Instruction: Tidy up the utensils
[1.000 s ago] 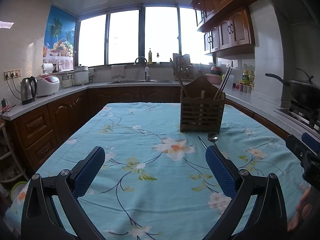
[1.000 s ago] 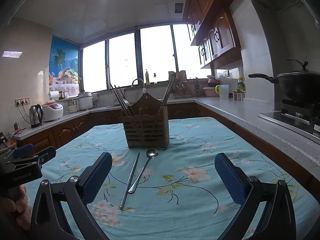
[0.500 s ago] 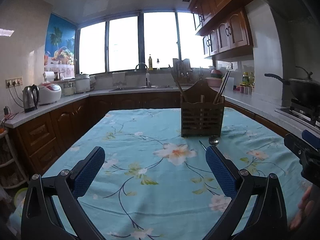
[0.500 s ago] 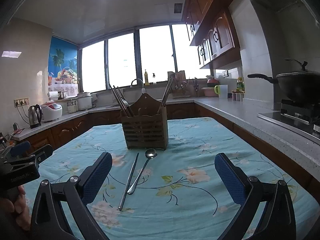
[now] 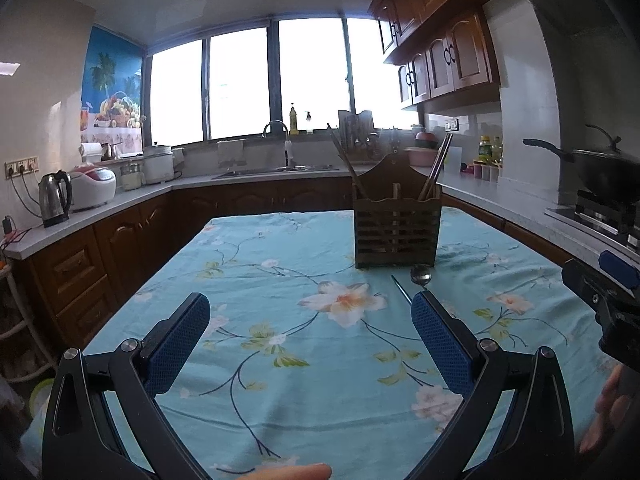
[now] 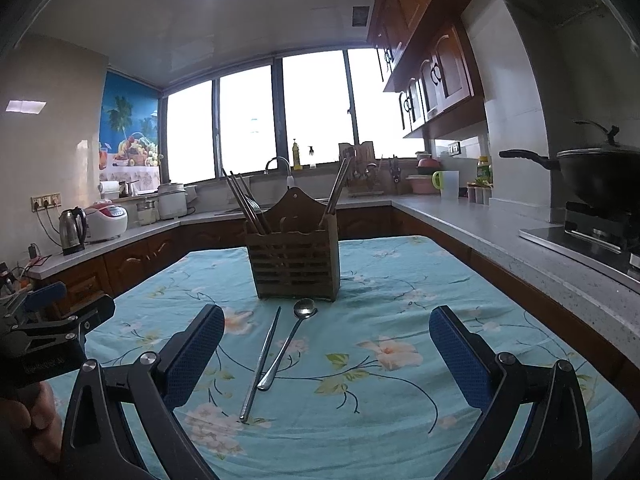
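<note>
A brown slatted wooden utensil holder (image 6: 295,258) stands upright on the flowered blue tablecloth (image 6: 380,400), with chopsticks leaning out of both ends. In front of it lie a metal spoon (image 6: 289,344) and a pair of metal chopsticks (image 6: 261,364), side by side. My right gripper (image 6: 326,344) is open and empty, above the cloth just short of them. My left gripper (image 5: 310,334) is open and empty, to the left of the holder (image 5: 397,226). The spoon bowl (image 5: 421,276) and chopstick tips (image 5: 401,290) show past its right finger.
Counters wrap the room: a kettle (image 5: 54,198) and rice cooker (image 5: 96,186) on the left, a sink (image 5: 280,168) under the windows, a black wok (image 6: 600,178) on the stove at right. The other gripper shows at each view's edge (image 5: 600,300).
Both views have shifted slightly: the left gripper has tilted so the holder sits a little lower and more centred. The utensils and holder have not moved. Both grippers stay open.
</note>
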A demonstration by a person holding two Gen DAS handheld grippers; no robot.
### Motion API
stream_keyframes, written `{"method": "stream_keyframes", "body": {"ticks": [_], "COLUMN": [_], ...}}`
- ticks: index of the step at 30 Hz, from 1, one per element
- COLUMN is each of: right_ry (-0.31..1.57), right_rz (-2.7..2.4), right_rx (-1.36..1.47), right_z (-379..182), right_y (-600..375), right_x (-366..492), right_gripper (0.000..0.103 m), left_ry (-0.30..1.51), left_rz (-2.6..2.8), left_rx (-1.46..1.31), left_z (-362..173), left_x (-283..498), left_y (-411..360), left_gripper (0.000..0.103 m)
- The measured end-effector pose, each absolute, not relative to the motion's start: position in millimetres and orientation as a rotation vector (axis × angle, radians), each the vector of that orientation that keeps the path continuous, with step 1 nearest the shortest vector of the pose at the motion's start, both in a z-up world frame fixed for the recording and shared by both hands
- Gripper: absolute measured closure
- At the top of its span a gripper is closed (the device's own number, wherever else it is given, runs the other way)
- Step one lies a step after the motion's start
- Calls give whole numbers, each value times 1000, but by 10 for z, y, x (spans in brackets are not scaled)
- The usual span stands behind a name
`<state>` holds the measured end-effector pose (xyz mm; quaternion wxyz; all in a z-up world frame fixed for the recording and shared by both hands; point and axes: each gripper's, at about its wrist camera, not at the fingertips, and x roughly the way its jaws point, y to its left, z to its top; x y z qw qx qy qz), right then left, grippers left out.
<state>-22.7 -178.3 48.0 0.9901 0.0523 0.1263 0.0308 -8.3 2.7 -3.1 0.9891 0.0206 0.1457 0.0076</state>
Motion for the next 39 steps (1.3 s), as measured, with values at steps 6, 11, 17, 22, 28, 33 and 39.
{"method": "stream_keyframes", "body": {"ticks": [6, 11, 17, 22, 28, 33, 39], "right_ry": [256, 253, 254, 255, 254, 254, 254], "right_rz": [67, 70, 71, 70, 71, 75, 76], "right_rx": [103, 106, 107, 109, 111, 115, 116], "right_z": [472, 472, 474, 472, 480, 480, 484], "right_y": [-1770, -1767, -1759, -1756, -1743, -1715, -1700], "right_x": [-220, -220, -224, -226, -226, -227, -236], "right_gripper": [0, 0, 0, 0, 0, 0, 0], "left_ry": [295, 288, 293, 296, 296, 296, 300], "left_rz": [17, 18, 18, 13, 13, 15, 17], "left_rx": [43, 43, 43, 43, 41, 37, 34], "left_z": [-34, -20, -21, -22, -23, -24, -33], "left_x": [-81, -90, -88, -80, -82, -90, -82], "left_y": [30, 25, 17, 12, 10, 10, 18], "left_gripper": [0, 0, 0, 0, 0, 0, 0]}}
